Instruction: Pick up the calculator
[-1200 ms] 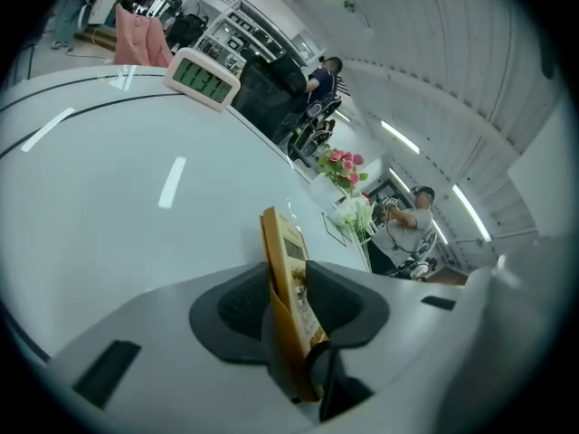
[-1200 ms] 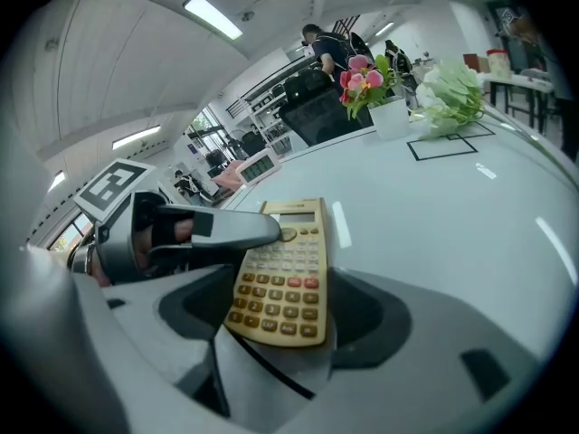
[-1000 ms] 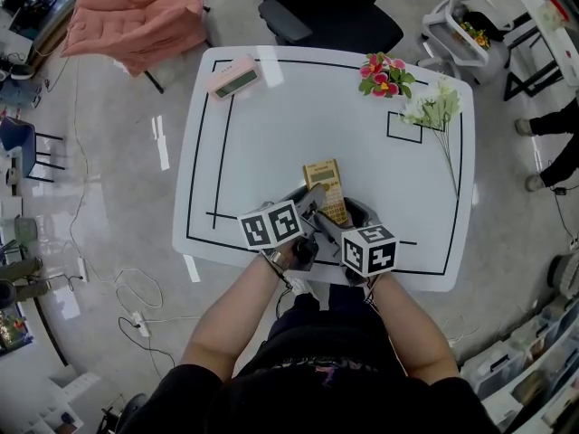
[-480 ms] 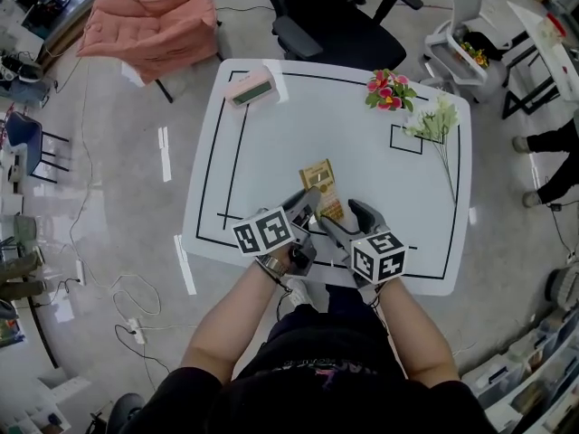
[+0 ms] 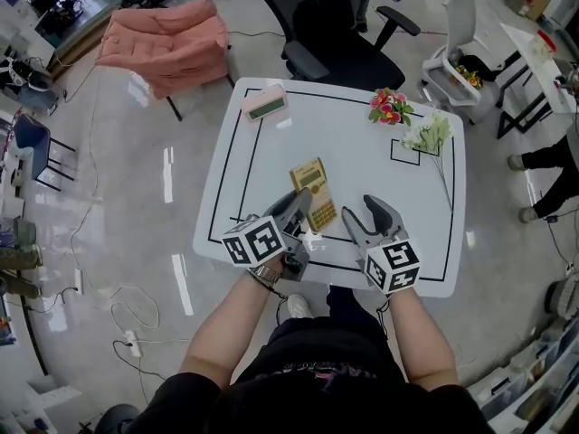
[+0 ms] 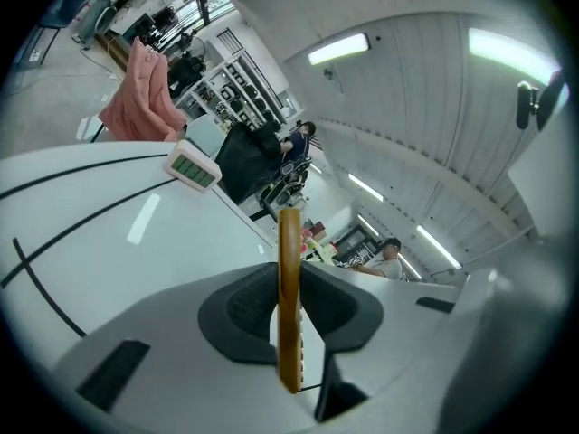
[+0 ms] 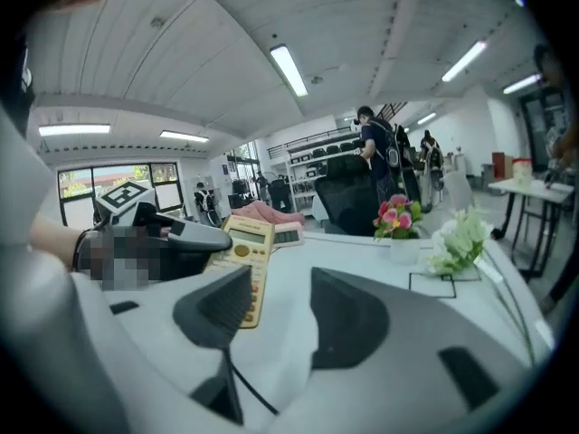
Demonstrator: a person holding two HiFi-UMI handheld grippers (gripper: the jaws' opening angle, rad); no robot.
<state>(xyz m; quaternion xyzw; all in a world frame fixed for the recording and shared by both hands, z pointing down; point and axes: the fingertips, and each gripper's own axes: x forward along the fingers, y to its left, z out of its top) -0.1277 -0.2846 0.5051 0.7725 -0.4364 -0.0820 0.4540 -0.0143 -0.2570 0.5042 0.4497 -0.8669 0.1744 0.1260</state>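
Slim yellow calculator [image 5: 313, 188], with a grey display at the far end and rows of keys below. Pinched at its near edge in the left gripper [image 5: 302, 206], face up, held clear above the white bench [image 5: 362, 152].

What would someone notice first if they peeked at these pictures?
Most likely the yellow calculator, pinched at its near end by the left claw over the middle of the white table. Next to it the right claw is closing with nothing in it. The pink flowers at the table's far right corner stand out too.
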